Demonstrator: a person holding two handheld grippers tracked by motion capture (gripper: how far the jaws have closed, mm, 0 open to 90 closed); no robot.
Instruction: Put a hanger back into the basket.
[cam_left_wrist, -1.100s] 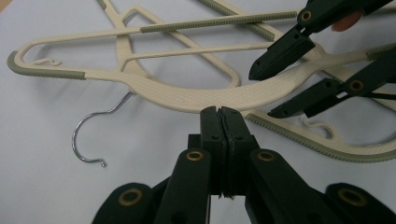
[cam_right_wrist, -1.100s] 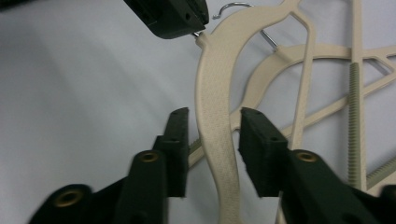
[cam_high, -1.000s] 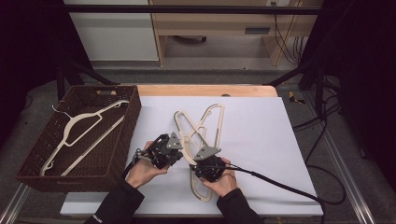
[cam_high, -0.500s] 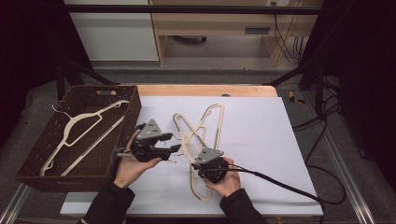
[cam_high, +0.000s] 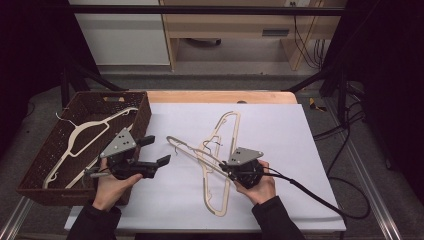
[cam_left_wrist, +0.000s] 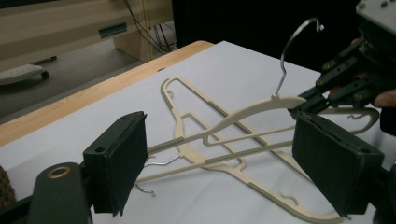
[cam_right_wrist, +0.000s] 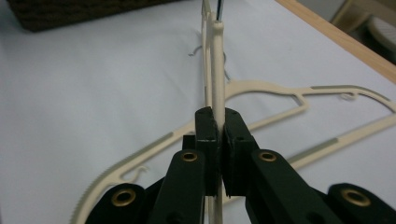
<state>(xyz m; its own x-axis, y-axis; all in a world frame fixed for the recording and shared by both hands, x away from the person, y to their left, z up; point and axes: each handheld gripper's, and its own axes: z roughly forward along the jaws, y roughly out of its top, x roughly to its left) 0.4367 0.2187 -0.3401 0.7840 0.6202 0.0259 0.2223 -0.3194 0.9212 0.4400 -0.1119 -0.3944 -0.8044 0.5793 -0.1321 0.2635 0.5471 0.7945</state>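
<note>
A white sheet covers the tabletop (cam_high: 300, 150), with a bare strip of light wood showing along its far edge. Beyond it the room is dim: a pale wooden desk frame (cam_high: 235, 25), a white cabinet panel (cam_high: 120, 35) at far left, black stand legs and loose black cables (cam_high: 345, 125) on the grey floor at right. No writing or label can be read anywhere.

At the near left, just beside the sheet's left edge, sits a dark brown woven wicker basket (cam_high: 145, 107) holding a cream plastic clothes hanger with a metal hook (cam_high: 87, 137).

The left claw (cam_high: 155, 152) hovers just right of the basket, its two black padded jaws spread wide and holding nothing; in the left gripper view (cam_left_wrist: 219, 163) the hangers lie beyond the gap.

The right claw (cam_high: 226, 169) is at the near centre of the sheet, pinching a cream plastic hanger with a wire hook (cam_high: 200, 156), raised off the sheet with its hook pointing left. The right gripper view shows the jaws (cam_right_wrist: 217, 135) pressed tight on that hanger's thin edge (cam_right_wrist: 217, 70).

Under it, flat on the sheet, lie two more cream plastic hangers (cam_high: 225, 130), crossed over each other and reaching from near centre toward the far side.
</note>
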